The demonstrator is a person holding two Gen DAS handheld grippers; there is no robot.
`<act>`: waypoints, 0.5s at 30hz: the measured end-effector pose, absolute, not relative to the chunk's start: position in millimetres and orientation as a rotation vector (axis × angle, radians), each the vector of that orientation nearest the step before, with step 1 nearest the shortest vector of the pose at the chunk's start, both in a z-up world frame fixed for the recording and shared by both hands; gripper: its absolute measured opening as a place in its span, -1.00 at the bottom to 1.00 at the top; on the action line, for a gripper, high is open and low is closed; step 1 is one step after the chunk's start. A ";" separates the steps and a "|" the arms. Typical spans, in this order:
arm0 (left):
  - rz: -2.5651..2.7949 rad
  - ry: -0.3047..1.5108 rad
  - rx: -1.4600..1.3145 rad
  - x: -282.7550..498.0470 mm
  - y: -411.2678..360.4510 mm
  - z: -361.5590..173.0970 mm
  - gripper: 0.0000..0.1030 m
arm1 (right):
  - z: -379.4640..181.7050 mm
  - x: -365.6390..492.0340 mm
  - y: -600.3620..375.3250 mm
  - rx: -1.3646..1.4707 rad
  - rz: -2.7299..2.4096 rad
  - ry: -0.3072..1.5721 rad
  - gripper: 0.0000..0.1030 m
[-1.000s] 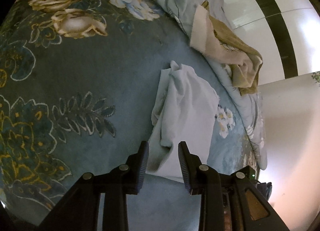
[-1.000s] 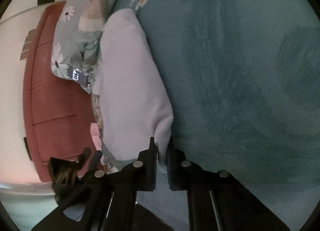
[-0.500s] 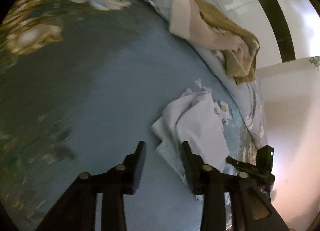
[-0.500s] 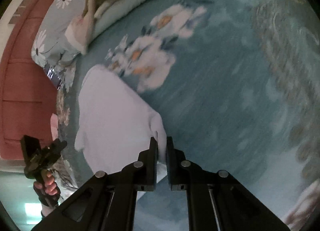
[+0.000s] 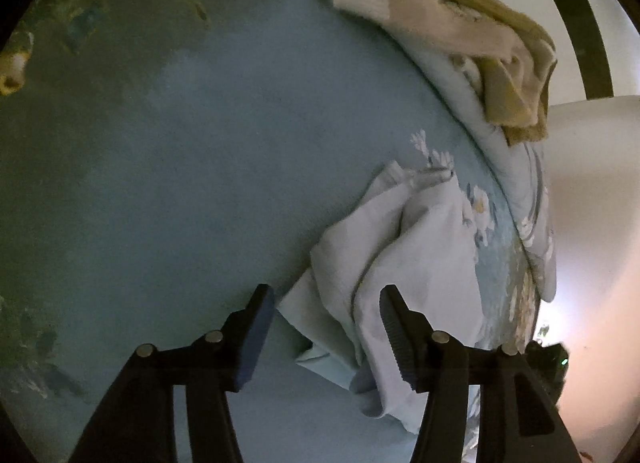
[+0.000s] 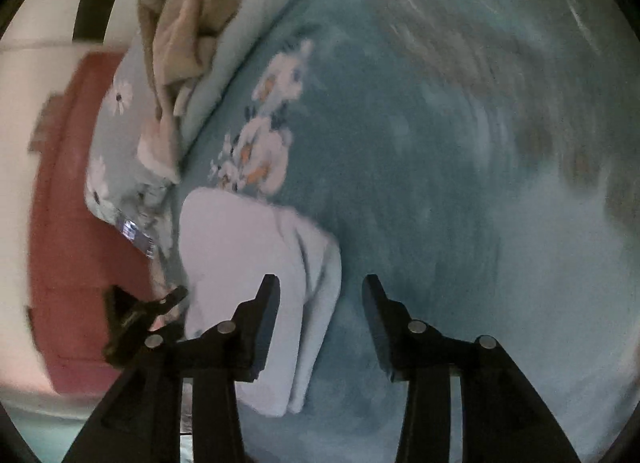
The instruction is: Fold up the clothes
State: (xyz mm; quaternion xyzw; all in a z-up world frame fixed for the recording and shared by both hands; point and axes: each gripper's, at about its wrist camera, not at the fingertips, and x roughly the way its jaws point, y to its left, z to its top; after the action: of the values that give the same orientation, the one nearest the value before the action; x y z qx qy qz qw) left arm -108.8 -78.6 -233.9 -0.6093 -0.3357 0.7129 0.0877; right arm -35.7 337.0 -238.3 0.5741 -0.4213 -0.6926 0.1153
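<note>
The blue floral bedspread (image 5: 200,183) carries all items. The pale blue garment (image 5: 404,263) lies bunched directly ahead of the left gripper (image 5: 326,327), whose jaws stand apart and empty. The right gripper (image 6: 320,319) is likewise spread, the garment (image 6: 256,271) at its left finger. Fabric is light, limp and slip-prone; take a hemmed corner, apparently nearest the left gripper.
</note>
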 end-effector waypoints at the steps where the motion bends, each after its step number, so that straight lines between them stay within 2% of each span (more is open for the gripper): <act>1: 2.118 -0.982 -1.820 -109.6 -75.7 -235.5 0.16 | -243.7 -30.9 330.4 1.667 -2.008 -1.274 -0.14; 4: 2.120 -0.947 -1.820 -110.6 -70.3 -236.7 0.21 | -255.5 -20.5 314.7 1.617 -1.997 -1.377 -0.14; 8: 2.046 -1.081 -1.781 -109.8 -68.5 -240.2 0.18 | -257.4 -16.9 304.5 1.554 -2.048 -1.465 -0.15; 13: 2.047 -1.163 -1.743 -105.5 -61.3 -244.1 0.15 | -257.6 -15.6 291.9 1.542 -2.064 -1.471 -0.65; 14: 2.050 -1.165 -1.747 -105.4 -60.1 -244.5 -0.01 | -257.0 -15.8 290.8 1.540 -2.063 -1.473 -0.69; 15: 2.059 -1.157 -1.761 -104.9 -59.0 -244.9 -0.26 | -256.4 -17.3 288.8 1.538 -2.062 -1.477 -0.75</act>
State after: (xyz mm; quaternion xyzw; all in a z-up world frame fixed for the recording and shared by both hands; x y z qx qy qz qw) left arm -104.9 -59.0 -244.9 -0.5950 -0.3908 0.6955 0.0978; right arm -17.3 288.8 -256.4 0.5165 -0.4960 -0.6924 0.0876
